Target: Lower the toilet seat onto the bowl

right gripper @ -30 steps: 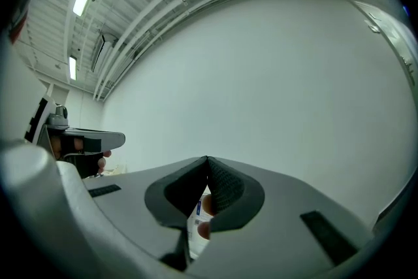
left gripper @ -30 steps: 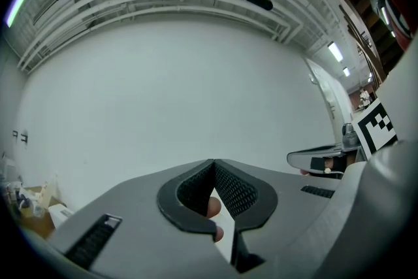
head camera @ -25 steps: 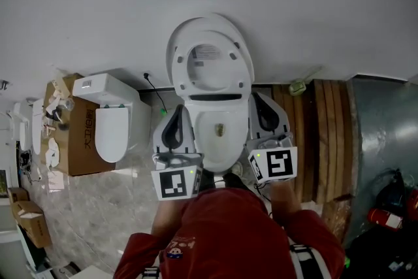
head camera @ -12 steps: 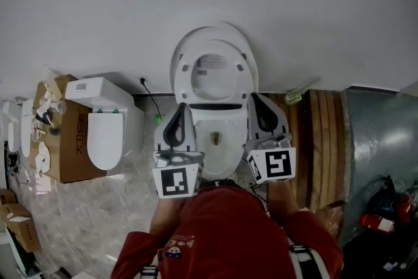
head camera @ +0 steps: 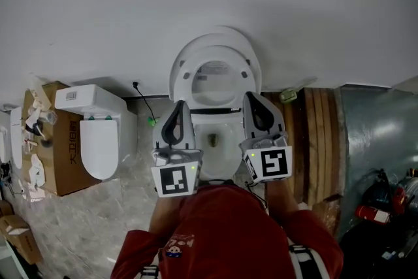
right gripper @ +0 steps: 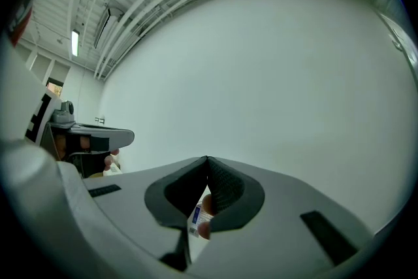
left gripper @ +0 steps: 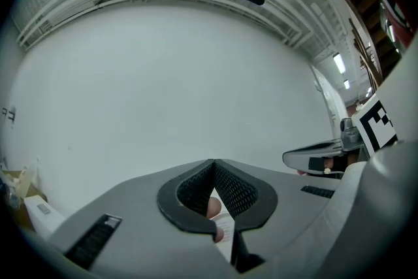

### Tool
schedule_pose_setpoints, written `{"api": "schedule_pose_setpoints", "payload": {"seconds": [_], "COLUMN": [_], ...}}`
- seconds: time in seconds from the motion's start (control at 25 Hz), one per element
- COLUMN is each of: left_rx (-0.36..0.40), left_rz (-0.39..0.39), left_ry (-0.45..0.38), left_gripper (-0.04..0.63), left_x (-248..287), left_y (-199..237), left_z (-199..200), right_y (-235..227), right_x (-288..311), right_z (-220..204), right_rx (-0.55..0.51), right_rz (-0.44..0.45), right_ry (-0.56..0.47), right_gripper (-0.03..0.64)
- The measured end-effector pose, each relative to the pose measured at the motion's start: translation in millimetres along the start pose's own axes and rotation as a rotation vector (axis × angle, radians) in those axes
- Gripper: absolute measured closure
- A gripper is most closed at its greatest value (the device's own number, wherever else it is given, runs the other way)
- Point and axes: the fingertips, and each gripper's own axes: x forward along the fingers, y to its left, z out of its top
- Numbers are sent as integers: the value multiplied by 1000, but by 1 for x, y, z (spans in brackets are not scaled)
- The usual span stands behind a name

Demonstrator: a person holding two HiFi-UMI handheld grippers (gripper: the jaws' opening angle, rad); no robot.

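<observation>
White toilet seat (head camera: pixel 183 75) stands raised at 12 o'clock of the bowl (head camera: pixel 219 163), so none of the lowering is done. The left hand-held gripper (head camera: pixel 179 106) and right hand-held gripper (head camera: pixel 251 98), jaws closed on nothing, flank the bowl.

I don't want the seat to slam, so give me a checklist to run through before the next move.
1. Seat raised, ready to lower: ok.
2. Bowl rim free: cannot tell, the grippers cover its sides.
3. Left gripper open to grasp: not ok, shut.
4. Right gripper open to grasp: not ok, shut.
5. Seat ahead of the jaws: not ok, both gripper views show only wall.
</observation>
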Motion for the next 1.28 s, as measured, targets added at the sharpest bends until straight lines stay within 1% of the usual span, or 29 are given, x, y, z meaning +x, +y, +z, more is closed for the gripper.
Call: {"api": "schedule_pose_setpoints", "payload": {"seconds": [0.36,0.48,0.76,0.96,1.0,1.12,1.28], "left_rx": [-31,-46,-70,-71,-70,-75,-92], "left_rz": [-7,-7,-15,-22,-25,-36,-45], "left_ry": [26,31,41,53,55,64,77], "left_gripper": [583,584,583,583,584,583,583], "left_x": [25,29,35,39,40,42,45], "left_y": [28,35,46,54,55,58,64], "left_z": [-20,-25,-37,-46,-47,-52,-60], "right_y": [9,11,13,18,20,26,27], "right_x": [32,45,77,101,106,125,149], "right_z": [-14,-19,-54,-81,-86,-100,-119], "right_rx": [-31,-88,-248,-290,-319,-440,-595], "right_rz": [-3,-7,6,44,63,127,185], "right_ry": [51,61,166,263,282,339,420], "right_gripper": [604,603,603,601,595,523,463]}}
